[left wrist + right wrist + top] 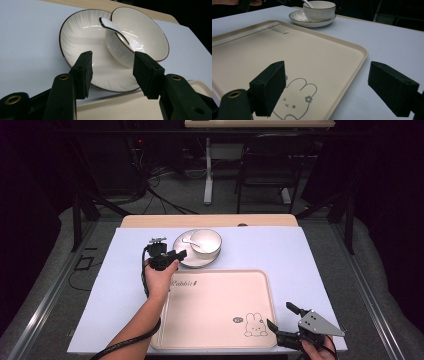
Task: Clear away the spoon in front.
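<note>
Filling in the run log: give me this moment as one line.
left gripper: open, at plate rim | bowl with spoon on plate | right gripper: open, over tray corner

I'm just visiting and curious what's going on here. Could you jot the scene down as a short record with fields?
surface: table with a pale cover
dishes: bowl on a plate, spoon in the bowl
tray: beige, rabbit drawing, nothing on it, nearer the person than the plate
left gripper: open, jaws at the plate's near rim, nothing held
right gripper: open over the tray's corner, holding nothing
</note>
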The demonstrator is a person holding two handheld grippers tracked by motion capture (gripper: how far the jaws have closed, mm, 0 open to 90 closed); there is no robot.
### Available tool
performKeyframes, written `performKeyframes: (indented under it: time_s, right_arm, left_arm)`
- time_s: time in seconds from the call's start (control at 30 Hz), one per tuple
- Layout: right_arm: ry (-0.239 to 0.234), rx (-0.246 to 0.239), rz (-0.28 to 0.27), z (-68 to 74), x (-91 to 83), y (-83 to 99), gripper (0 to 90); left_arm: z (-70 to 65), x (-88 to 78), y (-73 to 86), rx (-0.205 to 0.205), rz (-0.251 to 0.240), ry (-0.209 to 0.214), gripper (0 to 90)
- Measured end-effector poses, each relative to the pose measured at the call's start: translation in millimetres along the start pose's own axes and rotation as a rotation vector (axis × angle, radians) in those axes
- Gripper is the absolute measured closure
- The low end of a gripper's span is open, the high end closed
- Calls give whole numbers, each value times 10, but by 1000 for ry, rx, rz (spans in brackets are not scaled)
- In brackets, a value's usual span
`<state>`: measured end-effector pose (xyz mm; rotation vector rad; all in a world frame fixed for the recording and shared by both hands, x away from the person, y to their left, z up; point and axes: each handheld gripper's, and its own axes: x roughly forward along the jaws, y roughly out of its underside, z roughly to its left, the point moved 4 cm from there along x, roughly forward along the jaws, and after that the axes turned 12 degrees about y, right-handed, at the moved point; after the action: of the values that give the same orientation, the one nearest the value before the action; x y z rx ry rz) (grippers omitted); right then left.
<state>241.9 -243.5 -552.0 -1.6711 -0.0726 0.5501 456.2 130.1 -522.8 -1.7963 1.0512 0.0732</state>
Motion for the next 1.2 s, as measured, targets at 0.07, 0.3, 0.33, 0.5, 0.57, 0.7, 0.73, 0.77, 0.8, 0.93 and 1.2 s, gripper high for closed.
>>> performKeyframes:
  time_s: [0.07, 0.3, 0.33, 0.5, 0.57, 0.7, 0.73, 0.77, 0.8, 0.93, 1.2]
  right_arm:
    - [-1, 0, -1, 1, 2, -2, 143]
    - [0, 2, -1, -4, 0, -2, 143]
    - [0, 2, -1, -4, 0, -2, 143]
    - [-2, 0, -2, 2, -1, -5, 143]
    - [-3, -1, -2, 4, -2, -5, 143]
    - [-4, 0, -2, 1, 0, -4, 143]
    - [-4, 0, -2, 1, 0, -4, 143]
    - [-5, -1, -3, 3, 1, -5, 143]
    - [-6, -2, -2, 6, 0, -6, 143]
    - [-7, -3, -4, 9, -3, -8, 143]
    - [-12, -1, -6, 18, -6, -11, 143]
  left_arm:
    - [12, 34, -30, -1, 2, -7, 493]
    - [41, 166, -118, -8, 1, -14, 482]
    - [38, 187, -130, -7, -1, -16, 482]
    - [28, 297, -193, -10, 3, -25, 476]
    - [18, 339, -211, -18, 6, -19, 469]
    - [-2, 427, -226, -19, 9, -29, 462]
    - [-6, 449, -227, -22, 12, -32, 462]
    - [-10, 475, -229, -26, 8, -31, 461]
    - [-13, 498, -228, -28, 10, -30, 458]
    - [-21, 585, -216, -33, 16, -31, 444]
    - [-14, 745, -207, -58, 14, -33, 415]
